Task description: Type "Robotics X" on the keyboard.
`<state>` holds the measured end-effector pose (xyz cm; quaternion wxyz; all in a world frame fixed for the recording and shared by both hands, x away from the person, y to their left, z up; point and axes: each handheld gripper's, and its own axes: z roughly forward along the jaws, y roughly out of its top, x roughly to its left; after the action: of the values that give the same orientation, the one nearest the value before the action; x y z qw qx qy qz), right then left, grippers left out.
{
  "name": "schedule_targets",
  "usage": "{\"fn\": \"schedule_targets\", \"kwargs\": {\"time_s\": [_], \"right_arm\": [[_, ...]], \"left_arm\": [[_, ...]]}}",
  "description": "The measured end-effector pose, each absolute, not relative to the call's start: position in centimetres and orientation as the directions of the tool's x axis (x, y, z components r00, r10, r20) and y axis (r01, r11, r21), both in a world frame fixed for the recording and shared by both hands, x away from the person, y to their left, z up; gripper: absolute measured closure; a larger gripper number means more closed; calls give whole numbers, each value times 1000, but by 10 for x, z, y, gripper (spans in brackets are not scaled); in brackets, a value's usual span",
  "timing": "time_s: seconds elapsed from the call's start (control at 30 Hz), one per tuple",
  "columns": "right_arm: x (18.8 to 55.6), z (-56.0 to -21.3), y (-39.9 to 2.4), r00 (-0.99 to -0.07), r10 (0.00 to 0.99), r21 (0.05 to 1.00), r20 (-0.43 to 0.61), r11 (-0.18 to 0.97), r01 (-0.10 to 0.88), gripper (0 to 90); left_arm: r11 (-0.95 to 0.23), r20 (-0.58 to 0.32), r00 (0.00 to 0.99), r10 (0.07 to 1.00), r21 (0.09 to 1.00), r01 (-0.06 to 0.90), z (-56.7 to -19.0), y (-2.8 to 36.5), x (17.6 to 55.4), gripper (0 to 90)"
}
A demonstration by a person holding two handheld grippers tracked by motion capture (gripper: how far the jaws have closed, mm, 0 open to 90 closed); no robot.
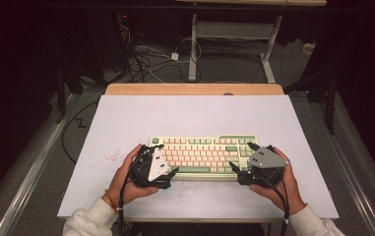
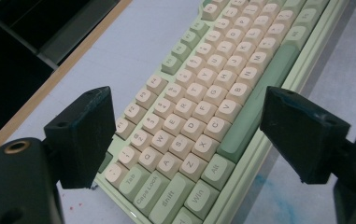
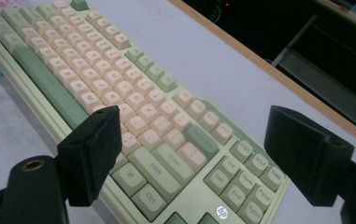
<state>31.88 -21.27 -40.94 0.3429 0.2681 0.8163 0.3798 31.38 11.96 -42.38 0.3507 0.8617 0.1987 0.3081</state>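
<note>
High view puts a pale green mechanical keyboard with cream and sage-green keycaps (image 1: 202, 155) on the near half of a light grey-blue flat surface (image 1: 140, 118), lying square to the front edge, with a strip of bare wood (image 1: 195, 89) along the far side. No tray, box or other container sits on the surface. The left gripper (image 1: 168, 172) is held at the keyboard's left end and the right gripper (image 1: 235, 172) at its right end, each cupped in a hand with a pale sleeve behind it.

Left gripper view looks along the keyboard (image 2: 213, 112) from its left end: the two black jaws stand wide apart with nothing between them but air, straddling the Tab, Caps Lock, Shift and Win corner. Whether they touch the case I cannot tell. Cream letter keys run away in rows, with the long sage space bar on the right.

Right gripper view shows the other end of the keyboard (image 3: 133, 116): again the jaws are spread wide and grip nothing, framing the Enter, Shift and Ctrl keys and the green navigation cluster, with a small round white logo on the case near the bottom edge. Faint red specks (image 1: 109, 158) mark the surface left of the keyboard.
</note>
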Motion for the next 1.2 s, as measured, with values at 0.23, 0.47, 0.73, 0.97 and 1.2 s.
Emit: {"fn": "schedule_targets", "kwargs": {"time_s": [0.23, 0.47, 0.73, 0.97, 1.2], "right_arm": [[312, -409, -215, -617, 694, 799, -371, 577, 168, 198], [305, -408, -216, -615, 690, 798, -381, 581, 157, 198], [299, -408, -219, -621, 685, 796, -381, 585, 157, 198], [294, -409, -225, -613, 692, 798, -380, 581, 162, 198], [290, -410, -235, -600, 704, 801, -380, 575, 168, 198]], "left_arm": [[-684, 412, 724, 554, 721, 113, -422, 122, 306, 170], [-698, 428, 719, 547, 707, 111, -424, 125, 299, 170], [-684, 434, 696, 573, 721, 114, -429, 131, 292, 150], [-690, 435, 688, 581, 712, 132, -433, 141, 287, 150], [-679, 424, 680, 598, 719, 148, -436, 156, 281, 150]]}}
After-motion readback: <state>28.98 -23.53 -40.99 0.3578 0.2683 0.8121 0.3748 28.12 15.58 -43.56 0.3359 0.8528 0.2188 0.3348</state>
